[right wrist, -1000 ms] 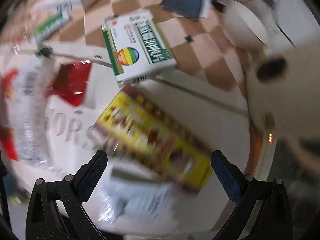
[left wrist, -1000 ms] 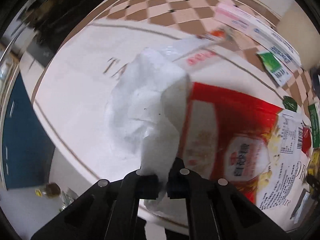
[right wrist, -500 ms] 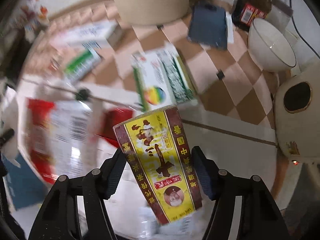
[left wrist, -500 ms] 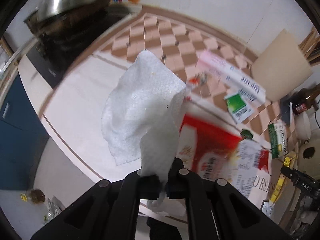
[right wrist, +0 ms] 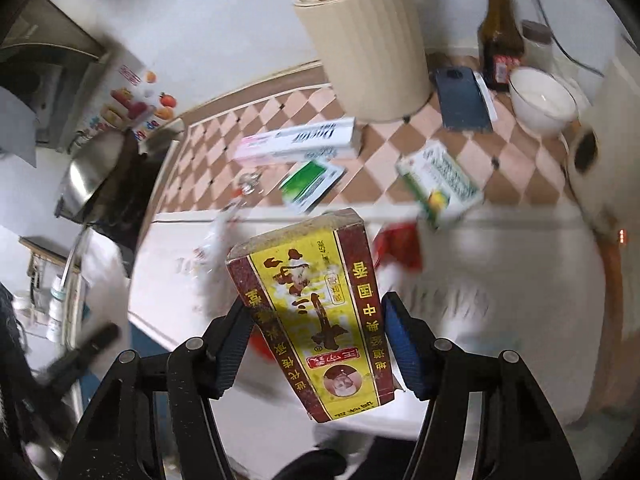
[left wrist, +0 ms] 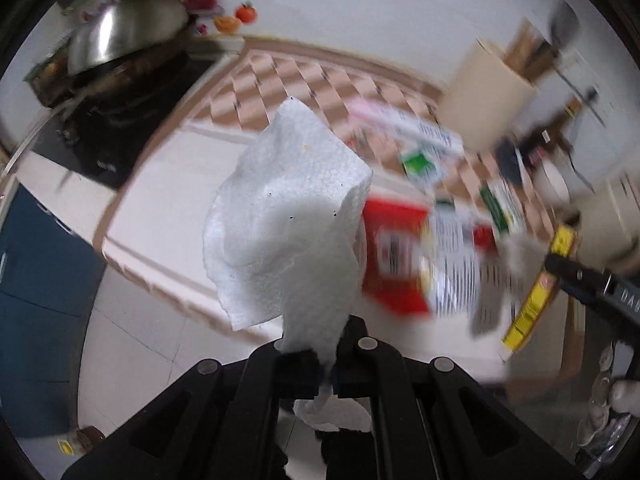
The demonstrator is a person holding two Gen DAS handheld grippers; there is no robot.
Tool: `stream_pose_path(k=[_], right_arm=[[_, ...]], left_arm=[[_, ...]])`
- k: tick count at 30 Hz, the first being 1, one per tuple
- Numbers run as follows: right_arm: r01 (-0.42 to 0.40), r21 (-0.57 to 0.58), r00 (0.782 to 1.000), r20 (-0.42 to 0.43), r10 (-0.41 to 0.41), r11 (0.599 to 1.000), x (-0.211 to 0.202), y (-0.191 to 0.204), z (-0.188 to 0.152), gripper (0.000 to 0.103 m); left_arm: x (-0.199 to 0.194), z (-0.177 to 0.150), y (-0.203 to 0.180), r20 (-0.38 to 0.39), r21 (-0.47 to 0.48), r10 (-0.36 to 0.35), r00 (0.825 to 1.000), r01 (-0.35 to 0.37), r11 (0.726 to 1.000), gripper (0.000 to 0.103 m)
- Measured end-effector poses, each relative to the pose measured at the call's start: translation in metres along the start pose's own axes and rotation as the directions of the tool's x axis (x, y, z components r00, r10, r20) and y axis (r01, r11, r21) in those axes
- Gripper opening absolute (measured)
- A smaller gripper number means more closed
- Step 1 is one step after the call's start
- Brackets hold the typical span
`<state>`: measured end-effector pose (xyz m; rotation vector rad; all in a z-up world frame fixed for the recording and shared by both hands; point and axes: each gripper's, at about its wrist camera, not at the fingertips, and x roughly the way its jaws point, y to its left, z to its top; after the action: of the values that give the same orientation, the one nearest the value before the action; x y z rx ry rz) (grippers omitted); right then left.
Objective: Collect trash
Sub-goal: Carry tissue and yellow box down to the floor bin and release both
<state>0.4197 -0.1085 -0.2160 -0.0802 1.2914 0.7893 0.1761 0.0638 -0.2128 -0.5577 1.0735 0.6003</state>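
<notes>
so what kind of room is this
Most likely a home kitchen counter. A steel wok lid sits over a dark stove, a cream holder of chopsticks stands by the wall, and a dark sauce bottle and white bowl sit nearby.

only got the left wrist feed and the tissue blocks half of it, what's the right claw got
Observer: The right claw is shut on a yellow and maroon box, lifted clear of the counter.
Operator: any trash left near the back wall
Observer: A long white and pink box lies on the checkered mat, in front of the cream utensil holder.
Operator: anything fragile there
Observer: A white bowl stands beside a dark bottle.
</notes>
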Motion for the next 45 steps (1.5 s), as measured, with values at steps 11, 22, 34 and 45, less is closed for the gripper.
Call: stream_pose_path(k=[11, 22, 34, 45], right_arm=[[0.066, 0.329, 0.995, -0.091, -0.038, 0.942, 0.044, -0.016, -0.233, 0.066], [0.101, 0.573, 0.957, -0.279, 0.078, 0.813, 0.296, -0.144, -0.409, 0.065], [0.095, 0.590, 0.934, -0.332, 0.133, 0.801, 0.495, -0.205, -0.476, 0.067], [0.147, 0.476, 0.920, -0.388, 0.057, 0.867, 0.486, -0.177, -0.463, 0.103]], left_arm=[[0.109, -0.145, 0.042, -0.381, 0.110, -0.112, 0.918, 0.165, 0.980, 0.001], [0.432, -0.273, 0.067, -0.672, -0.090, -0.190, 0.715, 0.176, 0.980, 0.002], [0.560, -0.310, 0.069, -0.693, -0.043, -0.161, 0.703, 0.182, 0.982, 0.103], [0.489, -0.305, 0.100, -0.491, 0.182, 0.110, 0.864, -0.021, 0.983, 0.103]])
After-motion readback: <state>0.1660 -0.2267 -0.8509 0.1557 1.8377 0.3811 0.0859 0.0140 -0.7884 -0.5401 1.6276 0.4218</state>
